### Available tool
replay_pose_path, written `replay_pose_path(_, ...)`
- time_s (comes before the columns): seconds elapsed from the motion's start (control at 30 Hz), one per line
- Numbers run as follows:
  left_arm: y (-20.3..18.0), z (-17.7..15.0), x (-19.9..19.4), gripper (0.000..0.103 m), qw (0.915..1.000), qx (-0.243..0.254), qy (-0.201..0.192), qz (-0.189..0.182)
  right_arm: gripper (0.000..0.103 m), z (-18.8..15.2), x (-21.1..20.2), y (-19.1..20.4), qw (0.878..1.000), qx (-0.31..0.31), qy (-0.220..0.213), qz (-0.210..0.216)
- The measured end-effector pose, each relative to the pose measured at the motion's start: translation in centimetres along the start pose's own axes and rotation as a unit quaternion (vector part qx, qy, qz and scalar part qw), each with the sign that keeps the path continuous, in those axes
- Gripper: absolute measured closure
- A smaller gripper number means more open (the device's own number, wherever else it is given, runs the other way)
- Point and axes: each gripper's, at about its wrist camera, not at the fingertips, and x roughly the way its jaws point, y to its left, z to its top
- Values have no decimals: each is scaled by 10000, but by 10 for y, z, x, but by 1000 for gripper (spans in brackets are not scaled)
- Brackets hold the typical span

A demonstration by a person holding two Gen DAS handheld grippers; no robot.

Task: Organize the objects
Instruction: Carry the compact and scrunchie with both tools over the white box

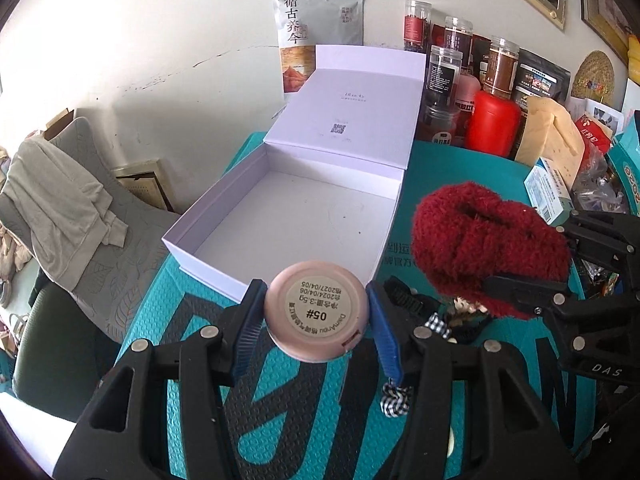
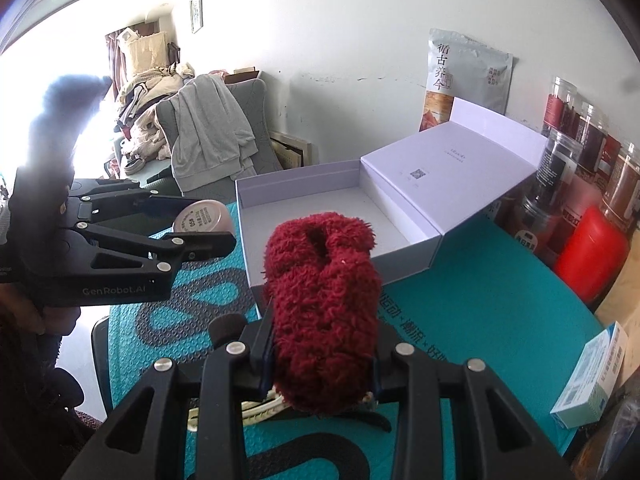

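From the left wrist we look steeply down along our own fingers, close over the teal mat (image 1: 460, 176), the open white box (image 1: 224, 204) at 12 o'clock. Our right wrist view faces likewise, box (image 2: 304, 176) at 1 o'clock. Both share box, mat and wall.

The pink compact (image 1: 316, 311) has "05#" and "2027/04/05" on its label, the left gripper (image 2: 210, 222) says "GenRobot.AI", and the right gripper (image 1: 516, 288) says "DAS".
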Motion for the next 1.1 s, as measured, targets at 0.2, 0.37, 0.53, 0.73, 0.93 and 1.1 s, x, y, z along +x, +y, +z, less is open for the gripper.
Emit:
replay_pose_path(0.2,4,20,21,54,10000,67,0,-41,69,16,14,-8,10000,-26,-12,-31)
replay_pose_path(0.37,12,33,43,54,9999,62,79,-67,68,28,30,-15,10000,-3,-12,-45)
replay_pose_path(0.53,18,43,68,54,9997,110,174,-127,69,37,49,-21,10000,45,23,-33)
replay_pose_path(0.73,29,56,98,54,9995,157,244,-137,69,48,71,-26,10000,51,35,-20)
replay_pose_path(0.93,38,69,123,54,9992,291,242,-104,69,63,93,-28,10000,0,-16,-21)
replay_pose_path(1.1,47,80,142,54,9990,384,213,-2,69,73,110,-29,10000,-79,4,-40)
